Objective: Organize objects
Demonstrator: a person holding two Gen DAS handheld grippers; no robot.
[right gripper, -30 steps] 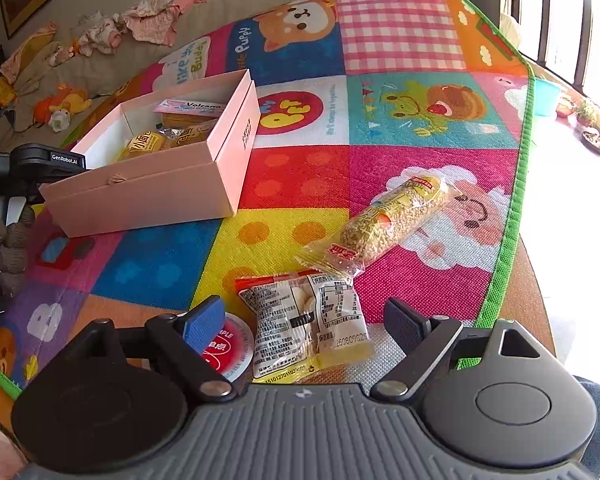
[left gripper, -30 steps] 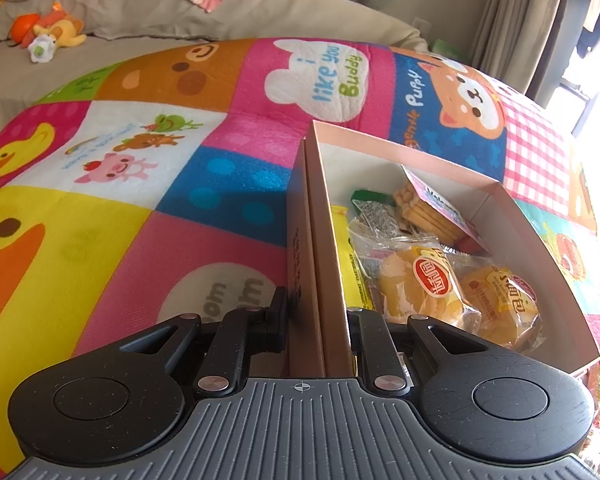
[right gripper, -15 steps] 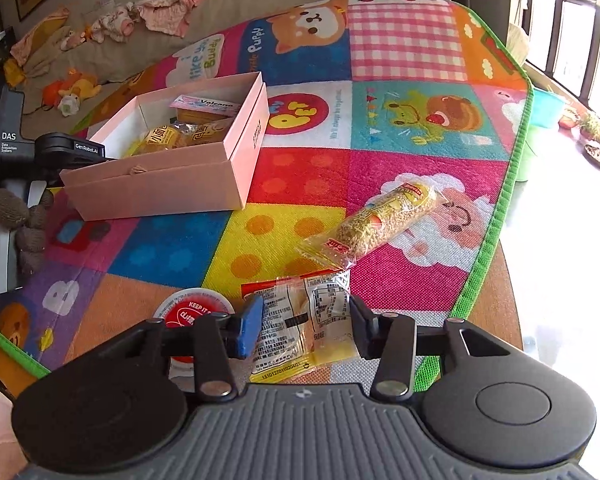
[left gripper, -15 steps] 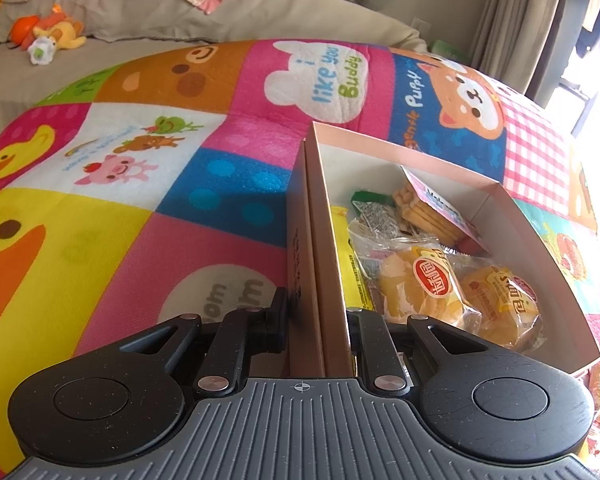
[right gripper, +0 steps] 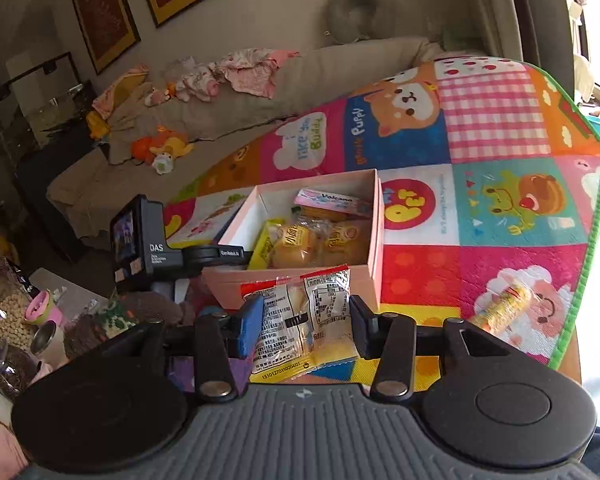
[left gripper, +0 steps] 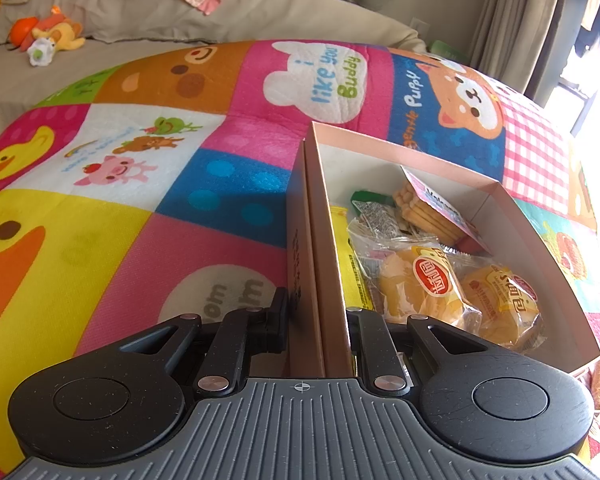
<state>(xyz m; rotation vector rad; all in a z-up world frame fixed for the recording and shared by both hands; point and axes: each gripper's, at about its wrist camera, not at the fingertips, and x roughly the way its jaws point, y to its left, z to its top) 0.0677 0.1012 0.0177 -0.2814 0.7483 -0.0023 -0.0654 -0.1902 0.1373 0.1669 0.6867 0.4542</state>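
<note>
A pink box (left gripper: 448,160) sits on the colourful play mat and holds several wrapped snacks, among them two yellow cake packets (left gripper: 432,284) and a biscuit pack (left gripper: 428,210). My left gripper (left gripper: 316,316) is shut on the box's near wall. In the right wrist view the box (right gripper: 296,284) lies ahead. My right gripper (right gripper: 306,324) is shut on a clear snack packet (right gripper: 300,320) with a red top edge and holds it up in the air in front of the box. A long sesame snack bar (right gripper: 500,308) lies on the mat to the right.
The left gripper's body (right gripper: 148,248) sticks out at the box's left side. Jars and a pink cup (right gripper: 40,308) stand low at the left. A sofa with clothes and a plush toy (right gripper: 160,148) is behind. The mat's green edge (right gripper: 580,280) runs along the right.
My right gripper closed on the snack packet and lifted it off the mat, tilting up toward the box. The left gripper stayed still on the box wall.
</note>
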